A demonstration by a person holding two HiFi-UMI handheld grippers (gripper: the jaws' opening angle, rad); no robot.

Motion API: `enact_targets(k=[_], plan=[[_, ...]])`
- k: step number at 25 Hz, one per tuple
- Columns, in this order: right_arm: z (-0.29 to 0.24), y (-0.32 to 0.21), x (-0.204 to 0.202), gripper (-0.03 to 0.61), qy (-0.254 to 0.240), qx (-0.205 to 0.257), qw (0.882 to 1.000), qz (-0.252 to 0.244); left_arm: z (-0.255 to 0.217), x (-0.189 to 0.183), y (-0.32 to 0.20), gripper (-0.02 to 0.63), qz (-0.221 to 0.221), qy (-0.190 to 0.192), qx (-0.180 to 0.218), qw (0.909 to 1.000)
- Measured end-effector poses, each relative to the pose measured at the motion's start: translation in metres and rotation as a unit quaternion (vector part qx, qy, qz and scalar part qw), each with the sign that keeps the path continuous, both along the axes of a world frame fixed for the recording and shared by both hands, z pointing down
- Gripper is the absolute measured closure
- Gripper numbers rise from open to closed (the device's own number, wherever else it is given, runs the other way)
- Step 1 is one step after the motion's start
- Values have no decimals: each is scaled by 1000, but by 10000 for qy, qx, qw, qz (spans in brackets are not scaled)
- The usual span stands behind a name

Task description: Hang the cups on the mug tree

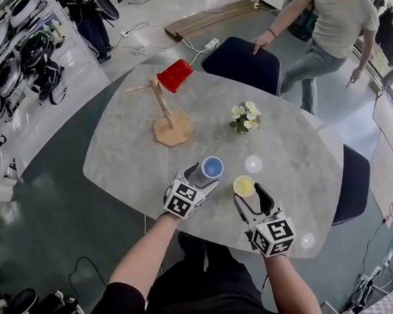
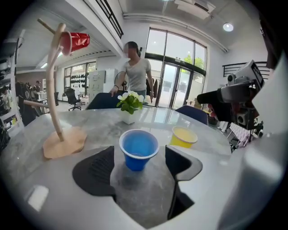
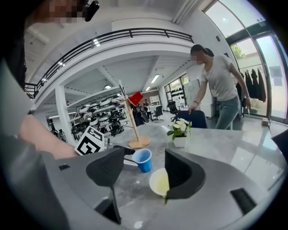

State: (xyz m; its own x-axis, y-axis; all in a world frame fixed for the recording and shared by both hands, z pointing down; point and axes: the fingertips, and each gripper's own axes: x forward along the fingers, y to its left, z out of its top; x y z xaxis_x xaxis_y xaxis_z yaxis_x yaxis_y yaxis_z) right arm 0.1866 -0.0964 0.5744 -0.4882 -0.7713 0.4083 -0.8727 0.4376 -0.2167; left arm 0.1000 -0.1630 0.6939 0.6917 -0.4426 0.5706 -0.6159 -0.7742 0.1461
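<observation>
Head view: your left hand-held gripper tilts down, jaws wide around the blue cup without pressing; your right hand-held gripper stands open at the yellow cup.

We can see only part of the yellow cup in the right gripper view, because one jaw of the right hand-held gripper covers its side, and in the head view the top edge cuts off the person standing by the chair.
</observation>
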Motion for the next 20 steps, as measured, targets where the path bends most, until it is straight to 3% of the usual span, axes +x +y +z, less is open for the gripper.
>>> enact_targets(k=[9, 20], plan=[[16, 1, 11, 291, -78, -222, 9997, 74, 24, 18, -11, 272, 225, -392, 47, 9990], [13, -7, 17, 291, -101, -243, 9997, 24, 7, 24, -22, 301, 99, -306, 237, 9992]])
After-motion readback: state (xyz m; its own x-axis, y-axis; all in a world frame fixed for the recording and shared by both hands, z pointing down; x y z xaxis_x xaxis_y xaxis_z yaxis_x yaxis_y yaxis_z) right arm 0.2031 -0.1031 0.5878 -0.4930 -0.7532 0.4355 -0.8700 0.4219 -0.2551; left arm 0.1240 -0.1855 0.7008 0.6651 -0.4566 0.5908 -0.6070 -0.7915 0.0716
